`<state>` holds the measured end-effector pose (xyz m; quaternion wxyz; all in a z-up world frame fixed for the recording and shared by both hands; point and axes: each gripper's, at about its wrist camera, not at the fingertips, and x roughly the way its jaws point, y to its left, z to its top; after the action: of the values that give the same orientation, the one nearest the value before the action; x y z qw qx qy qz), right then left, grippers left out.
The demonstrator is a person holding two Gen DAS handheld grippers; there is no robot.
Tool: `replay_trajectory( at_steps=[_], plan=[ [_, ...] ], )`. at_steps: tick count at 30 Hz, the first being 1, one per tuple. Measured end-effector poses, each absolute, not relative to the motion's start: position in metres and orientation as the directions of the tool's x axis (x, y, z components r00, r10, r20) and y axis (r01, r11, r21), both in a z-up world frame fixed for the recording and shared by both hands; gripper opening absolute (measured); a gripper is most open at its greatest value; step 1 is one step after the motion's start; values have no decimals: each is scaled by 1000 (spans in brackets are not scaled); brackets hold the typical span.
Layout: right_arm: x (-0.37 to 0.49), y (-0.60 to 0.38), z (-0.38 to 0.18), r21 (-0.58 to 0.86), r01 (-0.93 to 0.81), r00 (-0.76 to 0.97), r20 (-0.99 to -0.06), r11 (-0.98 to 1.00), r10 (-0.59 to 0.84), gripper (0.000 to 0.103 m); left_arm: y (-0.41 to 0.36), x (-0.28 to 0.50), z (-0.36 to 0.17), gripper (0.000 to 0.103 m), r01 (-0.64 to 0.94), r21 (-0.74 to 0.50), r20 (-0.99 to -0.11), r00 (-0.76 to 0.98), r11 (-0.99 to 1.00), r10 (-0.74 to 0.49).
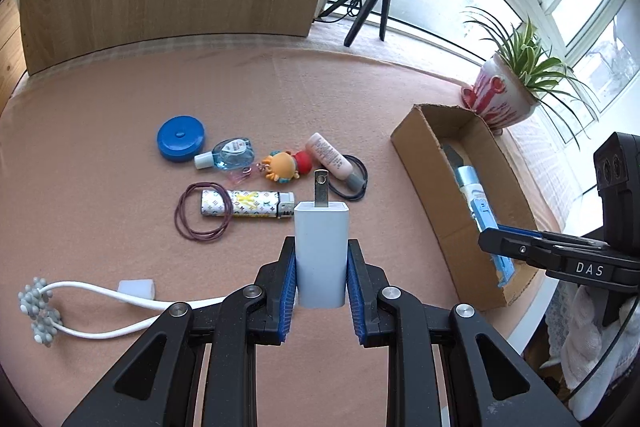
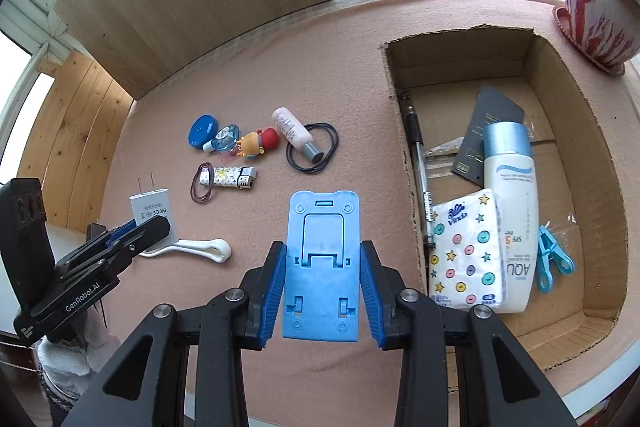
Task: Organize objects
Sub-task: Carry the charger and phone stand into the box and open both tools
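Charger (image 1: 320,255) first, on the left: the white plug adapter is pinched between the blue pads (image 1: 289,279) of the left gripper (image 1: 320,277), prongs pointing forward and away, held up above the pink mat (image 1: 100,163). Both pads press its flat sides squarely, so the grip looks sound. From the right wrist view that same gripper sits low at the left edge, near the white massager (image 2: 200,249), well apart from the cardboard box (image 2: 404,131).

Moving across the middle, the loose lot waits on the mat: blue tape measure (image 1: 180,139), small blue bottle (image 1: 230,154), cartoon keychain (image 1: 286,165), pink tube (image 1: 330,159) lying across black hair ties (image 1: 358,179), and the patterned lighter (image 1: 246,205) inside a purple hair tie (image 1: 202,211).

Now the right gripper (image 2: 320,275): clamped on the blue phone stand (image 2: 320,263), folded flat, gripped by its long edges, pointing forward just left of the box wall. My read is that both held pieces belong in the box. Done well, the stand should travel right over the near wall and go down in the bare far part, clear of the tissue pack (image 2: 466,251), sunscreen bottle (image 2: 508,211), pen (image 2: 420,179) and blue clip (image 2: 550,259). Lower before letting go, or the flat piece may tip. The charger has farther to go and should follow once the right side is clear.
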<state>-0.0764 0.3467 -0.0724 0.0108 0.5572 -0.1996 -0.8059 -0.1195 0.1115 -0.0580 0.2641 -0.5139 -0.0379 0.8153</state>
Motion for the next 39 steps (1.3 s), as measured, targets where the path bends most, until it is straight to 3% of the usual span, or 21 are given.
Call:
replay_trajectory(
  at_steps=[19,33,34,35,36,39],
  plan=[
    [-26,461,-65,262,-322,-433,-895,-910,-104,33,282,-133,-46,25,-537,-324,-797,-289,-779,531],
    [-20,490,-76,268,-315,-432,-894,-910,-114,33,325,-138,-55,25,-545,-316,-806,-277,-776,523],
    [-20,490,-76,269,-312,-434,-894,-911,-115,33,325,-138,-54,28,-543,-321,-805,-276,-776,526],
    [-19,490,-75,272,-306,-439,-891,-912,-118,33,324,-139,-54,41,-536,-321,-806,-277,-780,523],
    [-19,489,-74,271,-297,-445,-888,-915,-119,33,323,-138,-53,46,-532,-323,-803,-284,-783,523],
    [-19,488,-70,266,-289,-462,-880,-920,-109,52,318,-139,-50,48,-526,-313,-802,-300,-791,517]
  ],
)
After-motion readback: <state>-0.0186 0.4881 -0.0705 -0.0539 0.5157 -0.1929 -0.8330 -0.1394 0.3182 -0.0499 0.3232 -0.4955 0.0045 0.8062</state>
